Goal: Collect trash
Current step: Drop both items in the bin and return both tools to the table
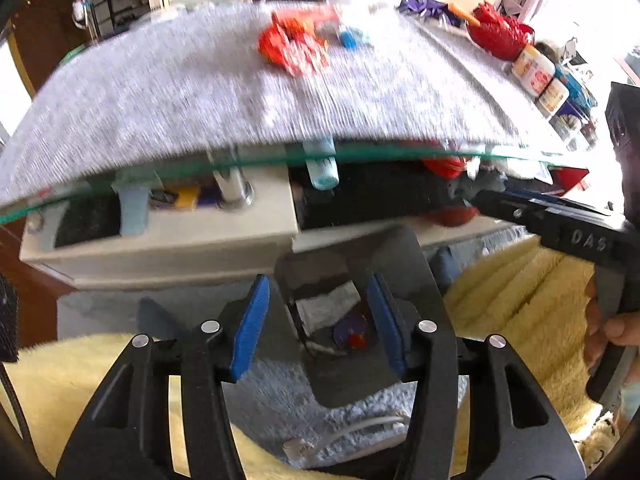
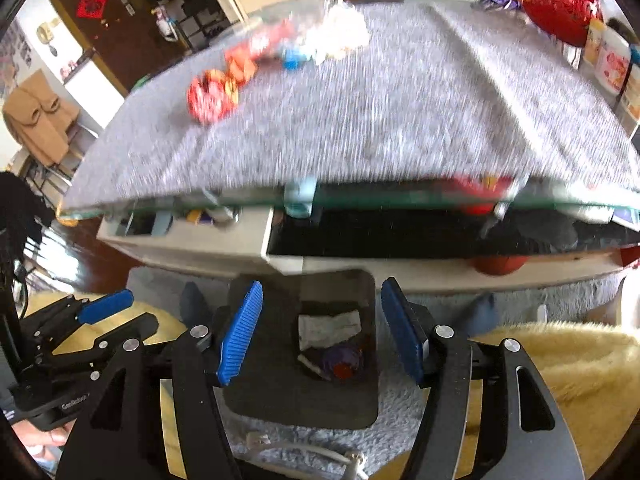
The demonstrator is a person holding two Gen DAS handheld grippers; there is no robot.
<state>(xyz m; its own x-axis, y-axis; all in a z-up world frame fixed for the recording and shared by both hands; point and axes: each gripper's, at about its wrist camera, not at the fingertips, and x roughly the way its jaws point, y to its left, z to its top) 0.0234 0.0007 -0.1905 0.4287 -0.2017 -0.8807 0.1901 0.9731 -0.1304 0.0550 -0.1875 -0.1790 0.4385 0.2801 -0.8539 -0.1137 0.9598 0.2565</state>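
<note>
Trash: red wrappers [image 1: 294, 46] + white crumpled paper [image 2: 340, 34] on grey surface [image 1: 168, 92], far side. Black bin [image 2: 304, 344] on floor below. Left hand-held gripper [image 1: 320, 328] & right hand-held gripper [image 2: 320, 332] both spread, holding nothing, above bin.

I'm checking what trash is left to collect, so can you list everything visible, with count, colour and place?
Crumpled wrappers: a cluster, exact count blurred, red and orange, far side of the table.
Blue-capped item: one, blue and white, beside the wrappers.
White crumpled plastic: one clump, white, behind the wrappers.
Grey mat: one, covers the glass tabletop.
Red bag: one, far right corner of the table.
Jars: at least two, white with printed labels, along the table's right edge.
Bin: one, dark, on the floor below the table, holding white paper and small scraps.
White cable: one, on the grey rug.
Left gripper: black with blue pads, open, above the bin.
Right gripper: same, open, above the bin.
</note>
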